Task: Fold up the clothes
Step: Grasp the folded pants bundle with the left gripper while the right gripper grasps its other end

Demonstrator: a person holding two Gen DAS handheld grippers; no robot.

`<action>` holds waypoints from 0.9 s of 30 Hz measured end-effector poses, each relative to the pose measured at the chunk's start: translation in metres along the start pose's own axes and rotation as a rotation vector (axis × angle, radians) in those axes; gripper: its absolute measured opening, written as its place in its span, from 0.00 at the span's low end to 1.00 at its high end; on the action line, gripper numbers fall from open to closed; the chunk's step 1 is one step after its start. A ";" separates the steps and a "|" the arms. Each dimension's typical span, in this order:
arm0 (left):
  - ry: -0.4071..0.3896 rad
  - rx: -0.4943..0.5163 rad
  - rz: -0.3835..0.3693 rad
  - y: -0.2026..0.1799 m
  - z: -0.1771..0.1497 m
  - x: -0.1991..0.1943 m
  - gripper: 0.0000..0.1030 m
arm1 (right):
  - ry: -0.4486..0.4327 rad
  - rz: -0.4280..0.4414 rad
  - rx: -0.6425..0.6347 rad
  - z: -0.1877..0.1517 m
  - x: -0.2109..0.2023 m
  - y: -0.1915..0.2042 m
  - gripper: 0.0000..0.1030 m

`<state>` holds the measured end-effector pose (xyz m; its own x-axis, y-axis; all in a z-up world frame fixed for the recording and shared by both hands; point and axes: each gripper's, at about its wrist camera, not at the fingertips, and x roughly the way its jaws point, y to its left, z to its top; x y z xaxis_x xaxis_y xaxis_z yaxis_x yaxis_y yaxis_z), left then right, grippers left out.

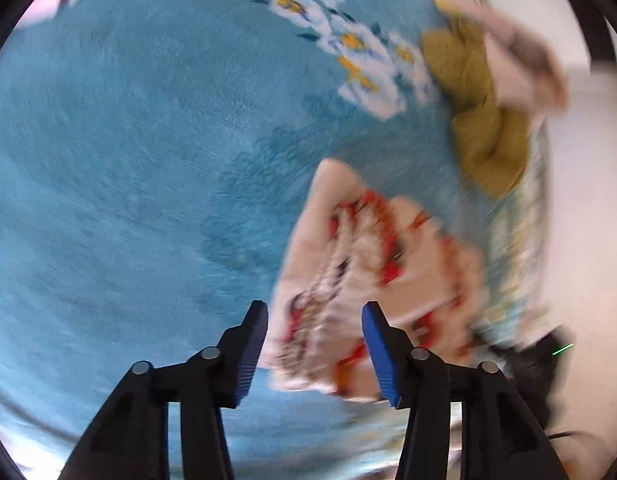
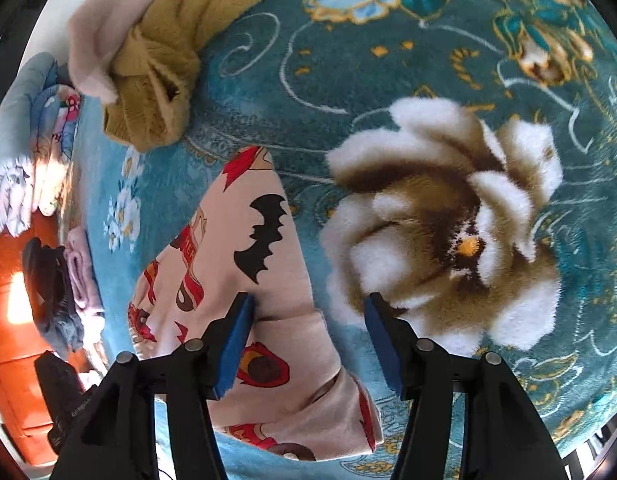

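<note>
A folded pink garment (image 2: pixel 244 264) printed with black bats and red comic motifs lies on a teal floral blanket (image 2: pixel 388 60). My right gripper (image 2: pixel 308 320) hangs open just above it, left pad over the cloth, right pad over a white flower on the blanket. In the blurred left wrist view the same pink garment (image 1: pixel 372 272) lies to the right, and my left gripper (image 1: pixel 314 336) stands open over its near edge, holding nothing. A mustard knit top (image 2: pixel 168 64) tangled with a pale pink garment (image 2: pixel 96 40) lies beyond; the pile shows as mustard knit (image 1: pixel 484 112) in the left view.
Folded clothes are stacked at the left: blue and patterned pieces (image 2: pixel 32 136) and a dark and lilac pile (image 2: pixel 64 280). An orange floor (image 2: pixel 12 340) lies past the blanket's left edge. A black device (image 2: pixel 64 400) rests at the lower left.
</note>
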<state>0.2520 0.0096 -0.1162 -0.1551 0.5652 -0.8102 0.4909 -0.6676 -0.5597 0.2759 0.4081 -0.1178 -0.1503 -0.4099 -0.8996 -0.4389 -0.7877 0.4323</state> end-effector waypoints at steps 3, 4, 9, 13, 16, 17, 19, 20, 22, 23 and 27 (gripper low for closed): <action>-0.043 -0.117 -0.113 0.017 0.010 -0.011 0.67 | 0.009 0.036 0.000 0.002 -0.002 -0.002 0.59; -0.022 -0.090 -0.093 0.014 0.009 -0.005 0.70 | 0.017 0.055 -0.006 0.002 -0.002 -0.002 0.60; 0.083 0.052 0.010 -0.003 0.002 0.027 0.74 | 0.089 0.093 -0.025 0.003 0.014 -0.003 0.62; 0.112 0.125 0.085 -0.014 -0.003 0.042 0.71 | 0.103 0.100 0.019 0.007 0.020 -0.006 0.62; 0.091 0.098 0.145 -0.017 -0.007 0.037 0.38 | 0.111 0.081 0.014 0.007 0.020 -0.003 0.61; 0.092 0.080 0.148 -0.017 -0.009 0.034 0.36 | 0.118 0.081 0.023 0.007 0.020 -0.002 0.49; 0.090 0.068 0.153 -0.020 -0.011 0.027 0.26 | 0.131 0.098 0.048 0.006 0.018 0.002 0.28; 0.089 0.078 0.153 -0.025 -0.012 0.021 0.25 | 0.136 0.101 0.058 0.005 0.016 0.006 0.24; 0.087 0.098 0.154 -0.034 -0.016 0.009 0.24 | 0.131 0.093 0.029 0.003 0.007 0.018 0.21; 0.085 0.114 0.152 -0.039 -0.018 0.001 0.24 | 0.127 0.092 0.012 0.002 0.002 0.025 0.20; 0.056 0.162 0.128 -0.044 -0.025 -0.045 0.23 | 0.123 0.099 -0.040 -0.007 -0.024 0.050 0.18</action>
<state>0.2587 0.0257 -0.0506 -0.0501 0.4942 -0.8679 0.3583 -0.8022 -0.4776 0.2639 0.3752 -0.0741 -0.0802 -0.5378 -0.8393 -0.3910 -0.7575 0.5228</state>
